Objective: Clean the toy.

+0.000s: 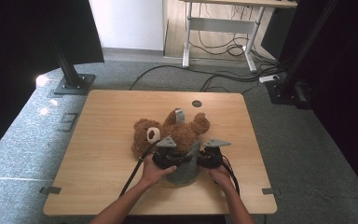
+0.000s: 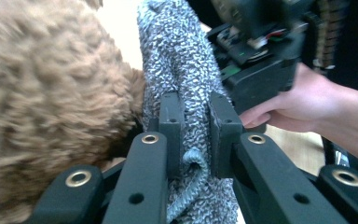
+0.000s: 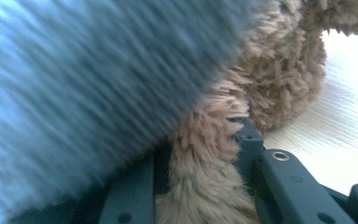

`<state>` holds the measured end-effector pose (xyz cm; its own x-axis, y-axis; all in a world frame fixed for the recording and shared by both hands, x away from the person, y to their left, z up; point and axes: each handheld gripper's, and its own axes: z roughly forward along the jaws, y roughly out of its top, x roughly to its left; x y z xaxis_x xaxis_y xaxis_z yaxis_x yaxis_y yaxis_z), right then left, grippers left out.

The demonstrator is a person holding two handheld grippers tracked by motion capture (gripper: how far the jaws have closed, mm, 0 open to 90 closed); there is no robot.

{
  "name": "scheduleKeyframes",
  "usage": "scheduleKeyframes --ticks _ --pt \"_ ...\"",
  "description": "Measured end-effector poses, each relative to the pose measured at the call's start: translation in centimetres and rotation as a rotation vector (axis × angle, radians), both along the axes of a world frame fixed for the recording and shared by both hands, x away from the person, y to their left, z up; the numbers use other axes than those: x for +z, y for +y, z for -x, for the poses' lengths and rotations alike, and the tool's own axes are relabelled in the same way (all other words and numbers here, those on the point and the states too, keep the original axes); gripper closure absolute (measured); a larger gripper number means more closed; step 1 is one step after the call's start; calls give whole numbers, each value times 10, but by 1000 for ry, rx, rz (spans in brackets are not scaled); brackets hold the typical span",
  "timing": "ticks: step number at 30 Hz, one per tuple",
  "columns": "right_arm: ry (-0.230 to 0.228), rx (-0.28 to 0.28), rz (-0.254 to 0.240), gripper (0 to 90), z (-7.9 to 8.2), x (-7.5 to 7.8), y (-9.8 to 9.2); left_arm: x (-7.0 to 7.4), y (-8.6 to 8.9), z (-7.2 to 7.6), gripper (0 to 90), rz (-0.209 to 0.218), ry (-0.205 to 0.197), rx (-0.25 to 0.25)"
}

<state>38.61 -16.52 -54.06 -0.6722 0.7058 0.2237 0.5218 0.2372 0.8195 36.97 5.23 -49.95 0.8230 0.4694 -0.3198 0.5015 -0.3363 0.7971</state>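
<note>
Teddy bear (image 1: 168, 133) on back, centre of worktop (image 1: 98, 140), grey knitted garment (image 1: 186, 168) over lower body, bottom centre of frame. Left gripper (image 2: 193, 135) jaws clamped on garment edge; right gripper (image 3: 200, 163) jaws grasping brown fur. Likely dressing or undressing bear. We'd pull evenly, both sides together, keeping knit flat, bear pinned.

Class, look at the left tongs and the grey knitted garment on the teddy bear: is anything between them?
Nothing visible. The left tongs are already shut on a fold of the grey knitted garment, with the teddy bear lying beside it on the table.
</note>
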Motion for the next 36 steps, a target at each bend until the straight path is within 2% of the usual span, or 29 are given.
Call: scheduleKeyframes --ticks 2,3,4,6,8,15,16,19,20,25,27,29,30,35,36 --pt "-1 2 1 675 0 0 -1 -5 6 -5 780 -14 38 34" --pt "-1 2 1 675 0 0 -1 -5 6 -5 780 -14 38 34" --pt "0 2 1 675 0 0 -1 -11 15 -9 781 -26 61 67" --pt "2 4 0 675 0 0 -1 -16 22 -11 782 -32 80 93" --pt "1 4 2 675 0 0 -1 -18 28 -11 785 -46 78 113" --pt "-4 8 5 675 1 0 -1 -20 48 -8 788 -58 67 161" --pt "-5 8 5 675 1 0 -1 -19 56 -8 788 -64 53 178" --pt "-4 9 5 675 1 0 0 -18 64 -7 788 -72 37 195" --pt "-4 9 5 675 1 0 0 -17 71 -6 789 -86 16 213" --pt "-4 12 3 675 1 0 -1 -15 85 -5 789 -100 -6 245" --pt "-5 14 2 675 1 -1 -1 -13 101 -5 790 -105 -19 283" --pt "-5 14 2 675 1 -1 -1 -13 105 -5 789 -104 -19 289" --pt "-6 16 2 675 1 -1 -1 -13 115 -6 789 -97 -14 304" --pt "-8 18 5 675 1 -1 0 -16 131 -3 789 -104 -32 334" --pt "-7 20 4 675 2 -1 -1 -16 137 -1 789 -116 -44 350"
